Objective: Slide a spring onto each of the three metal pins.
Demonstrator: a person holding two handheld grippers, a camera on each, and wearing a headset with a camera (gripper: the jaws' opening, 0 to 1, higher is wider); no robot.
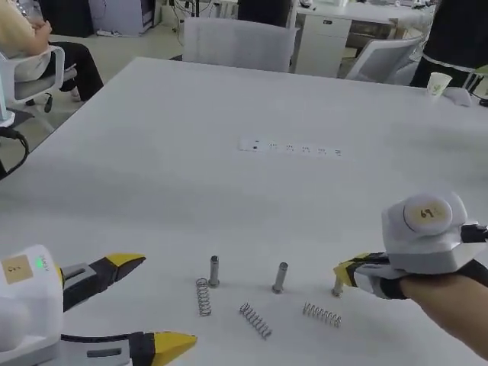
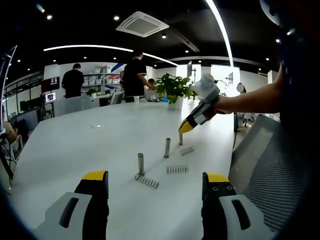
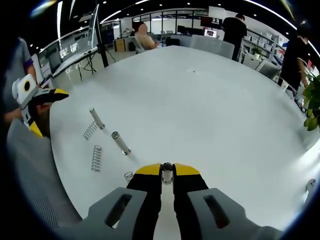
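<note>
Our right gripper (image 1: 345,272) has its jaws pressed together on the top of the end pin (image 3: 167,171), which stands just right of the middle pin (image 1: 280,277). Our left gripper (image 1: 152,305) is spread wide and holds nothing. It sits well left of the middle pin and nearer to us.

We cannot tell whether the pins are fixed to the table (image 1: 229,114). If they stand loose, a sideways tug from the right gripper could tip or drag the pinched one. While those jaws cover its top, we judge that no spring can go on it. The springs lie loose and round, so a clumsy pinch could send one rolling or squirting out of the jaws.

We count three pins, all upright and bare; the third is the left pin (image 1: 214,271). We count three springs, all flat on the table on our side of the middle pin:
- the left spring (image 1: 203,296) lies just beside the left pin;
- the centre spring (image 1: 255,320) is slightly left of the middle pin;
- the right spring (image 1: 321,314) is off to its right.

There are two grippers.
</note>
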